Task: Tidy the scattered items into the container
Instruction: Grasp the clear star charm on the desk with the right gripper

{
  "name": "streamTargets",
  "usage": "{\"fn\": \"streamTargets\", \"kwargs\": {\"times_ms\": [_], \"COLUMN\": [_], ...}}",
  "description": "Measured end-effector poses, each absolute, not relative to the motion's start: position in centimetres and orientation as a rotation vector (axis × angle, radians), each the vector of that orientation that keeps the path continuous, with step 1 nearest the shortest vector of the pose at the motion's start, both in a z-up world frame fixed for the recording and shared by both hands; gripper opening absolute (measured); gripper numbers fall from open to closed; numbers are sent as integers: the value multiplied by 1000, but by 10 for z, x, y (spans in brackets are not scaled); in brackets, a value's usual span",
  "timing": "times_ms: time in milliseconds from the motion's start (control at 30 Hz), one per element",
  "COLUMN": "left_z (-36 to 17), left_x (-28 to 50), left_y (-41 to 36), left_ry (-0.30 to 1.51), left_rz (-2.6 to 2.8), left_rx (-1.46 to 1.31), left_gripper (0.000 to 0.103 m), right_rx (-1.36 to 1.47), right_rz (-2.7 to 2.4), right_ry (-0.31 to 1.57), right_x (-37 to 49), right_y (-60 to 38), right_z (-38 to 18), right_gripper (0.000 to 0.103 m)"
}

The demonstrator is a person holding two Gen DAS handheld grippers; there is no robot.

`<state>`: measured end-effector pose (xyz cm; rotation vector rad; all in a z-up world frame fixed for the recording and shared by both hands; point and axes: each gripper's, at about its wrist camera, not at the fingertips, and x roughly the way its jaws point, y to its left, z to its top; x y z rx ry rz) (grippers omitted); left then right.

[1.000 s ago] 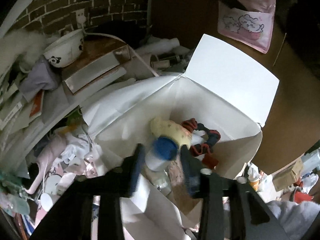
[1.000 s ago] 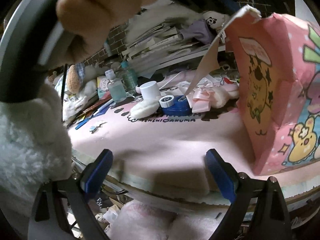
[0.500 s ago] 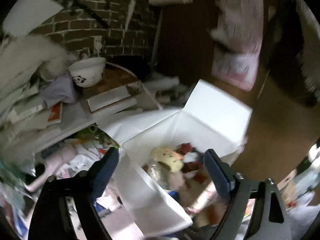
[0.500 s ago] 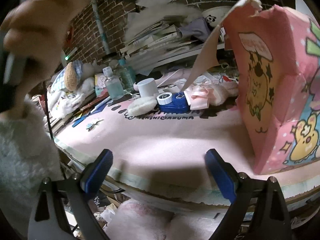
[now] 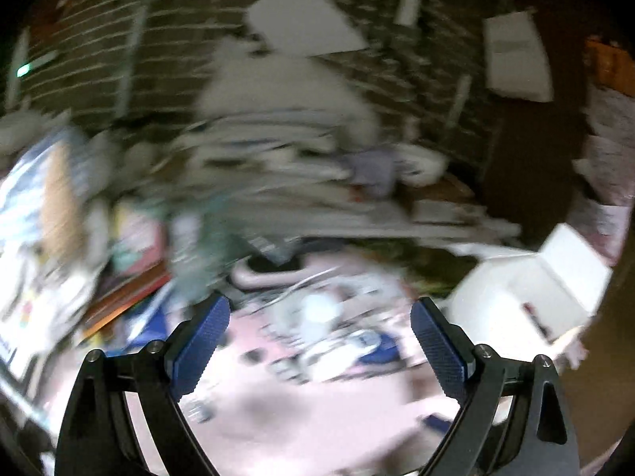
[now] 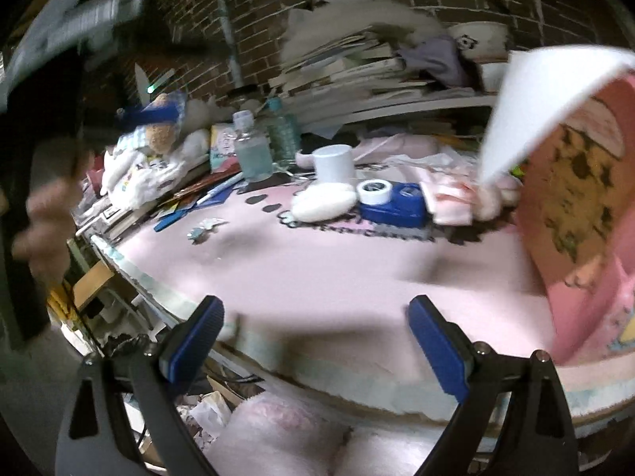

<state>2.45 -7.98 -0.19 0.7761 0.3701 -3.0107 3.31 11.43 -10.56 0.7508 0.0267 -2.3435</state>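
Now both my left gripper (image 5: 319, 339) and right gripper (image 6: 313, 331) hang spread and empty; the white cup (image 6: 334, 163) stands upright, left of the pink box (image 6: 575, 198), ahead of my right jaws.

Left hand-held gripper (image 5: 319, 327) and right hand-held gripper (image 6: 313, 327) both gape, empty.
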Motion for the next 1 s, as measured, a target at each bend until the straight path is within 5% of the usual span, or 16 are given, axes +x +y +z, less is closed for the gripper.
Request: {"fn": "streamTargets", "kwargs": {"times_ms": [433, 700, 800, 1000], "left_z": [-39, -36, -36, -36], "left_x": [58, 64, 65, 67], "left_y": [-148, -156, -161, -167], "left_ry": [499, 501, 516, 522], "left_rz": [-2762, -2724, -2709, -2676], "left_rx": [758, 716, 708, 698], "left_gripper": [92, 92, 92, 92], "right_rx": [727, 770, 807, 849], "right_rz": [-2162, -2063, -2067, -2049], "right_ry": [95, 139, 176, 159], "right_x": [23, 10, 2, -7], "right_y": [46, -13, -30, -45], "right_z": [-94, -97, -102, -102], "right_gripper": [92, 64, 45, 42]}}
